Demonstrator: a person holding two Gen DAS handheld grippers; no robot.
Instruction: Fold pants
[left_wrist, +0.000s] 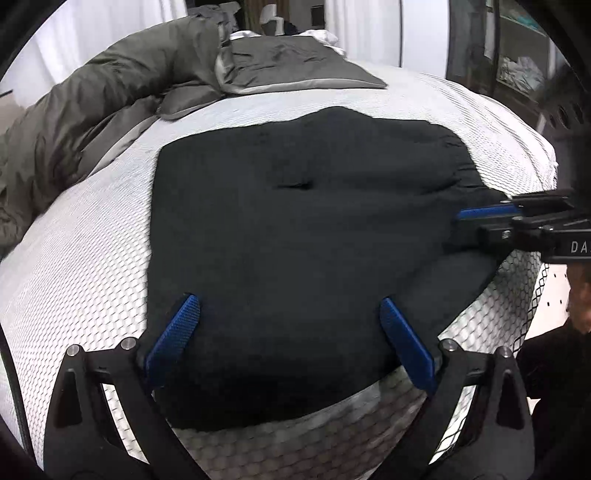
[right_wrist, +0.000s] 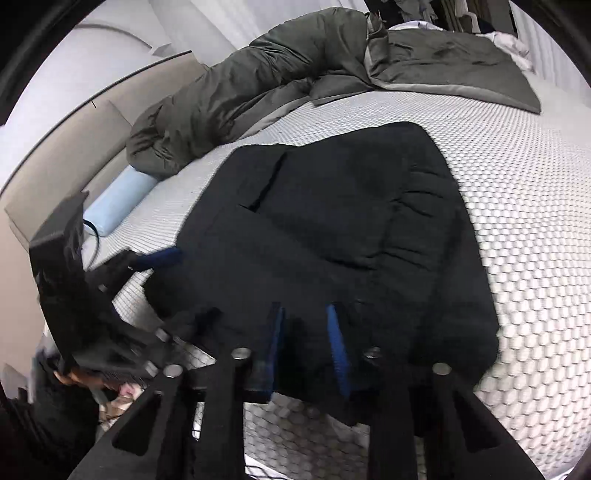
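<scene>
Fingers of the left gripper (left_wrist: 290, 332) are standing wide over the pants (left_wrist: 303, 221) on the bed (left_wrist: 74, 266); the right gripper (right_wrist: 306, 345) seems to be pinching their near edge, likely readying another fold.

One pair of black pants (left_wrist: 303, 236) lies folded on one bed with a white honeycomb-patterned mattress (left_wrist: 66, 295). Two grippers are in view, the left gripper (left_wrist: 291, 339) and the right gripper (right_wrist: 306, 343), and each has two blue fingers. One grey-green duvet (right_wrist: 236, 92) is bunched along the far side of the bed. One light blue bolster (right_wrist: 114, 206) lies near the headboard.
</scene>
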